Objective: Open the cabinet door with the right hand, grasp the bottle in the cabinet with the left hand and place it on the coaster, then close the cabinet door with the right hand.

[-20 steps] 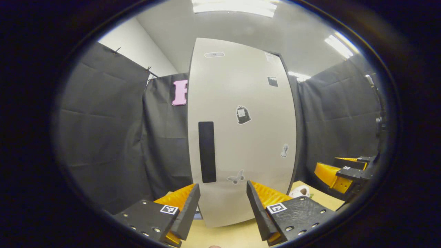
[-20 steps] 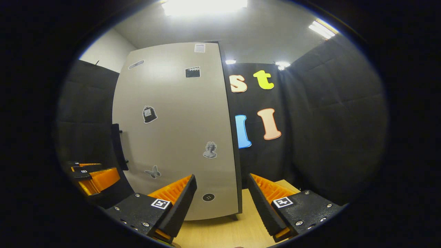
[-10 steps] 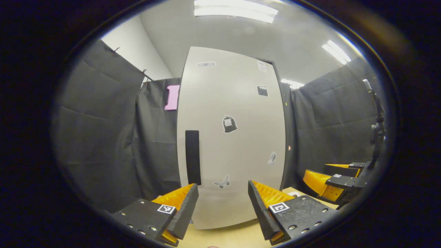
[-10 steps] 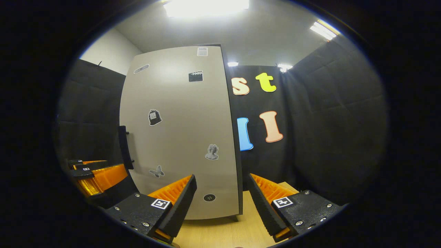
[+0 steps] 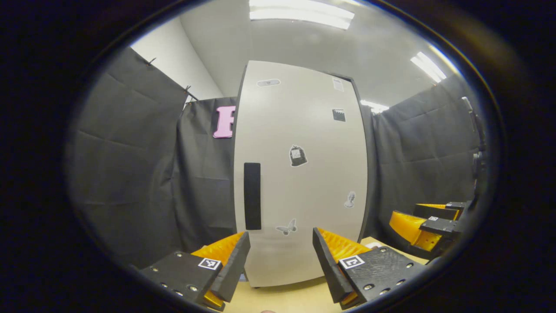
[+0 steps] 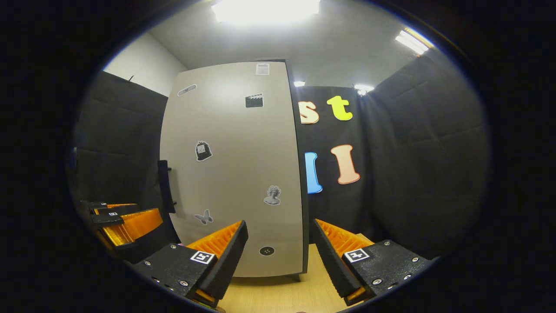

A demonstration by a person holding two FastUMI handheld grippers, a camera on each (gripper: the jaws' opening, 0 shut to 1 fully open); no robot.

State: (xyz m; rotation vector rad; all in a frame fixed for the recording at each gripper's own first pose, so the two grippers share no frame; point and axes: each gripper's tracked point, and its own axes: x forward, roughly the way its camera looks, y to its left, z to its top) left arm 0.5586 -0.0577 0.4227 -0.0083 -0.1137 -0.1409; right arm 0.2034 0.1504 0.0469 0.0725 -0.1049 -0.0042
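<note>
Beige cabinet door [image 5: 304,182] shut, ahead of spread left gripper [image 5: 281,261]

Desk [image 6: 278,295]: pale wood-grain top; you see a narrow strip of it low in the right gripper view, and a like strip [image 5: 286,298] in the left gripper view.

Standing on it: one tall cabinet [image 6: 234,174], door shut, resting on the desk on short dark feet, with shadow under its lower edge. Your left gripper view shows its base [image 5: 286,278] meeting the desk.

Also on the desk: a small pale object [image 5: 372,245] past the cabinet's right side, too hidden for you to identify.
</note>
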